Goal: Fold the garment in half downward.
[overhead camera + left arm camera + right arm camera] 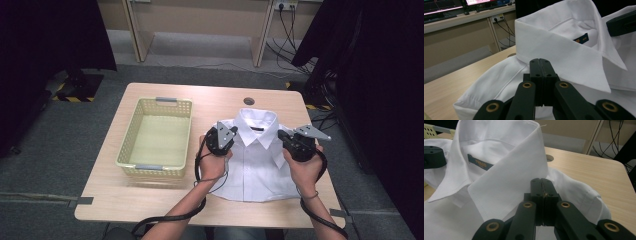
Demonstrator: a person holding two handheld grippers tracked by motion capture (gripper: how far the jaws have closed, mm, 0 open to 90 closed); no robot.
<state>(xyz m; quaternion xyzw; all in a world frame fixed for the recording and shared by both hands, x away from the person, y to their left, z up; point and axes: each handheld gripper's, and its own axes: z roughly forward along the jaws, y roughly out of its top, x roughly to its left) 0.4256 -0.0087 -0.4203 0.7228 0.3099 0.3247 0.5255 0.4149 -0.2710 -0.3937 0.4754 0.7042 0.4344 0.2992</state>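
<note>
On the pale wooden table (150,200), a folded white collared shirt (260,165) lies flat beside an empty yellow plastic basket (131,135). Left gripper (540,62) and right gripper (542,182) hover at its shoulders, jaws fully closed, holding nothing. Shirt folded; likely basket transfer remains.

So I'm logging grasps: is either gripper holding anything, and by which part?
Nothing visibly held: left gripper and right gripper are shut, empty, over the shirt shoulders.
</note>
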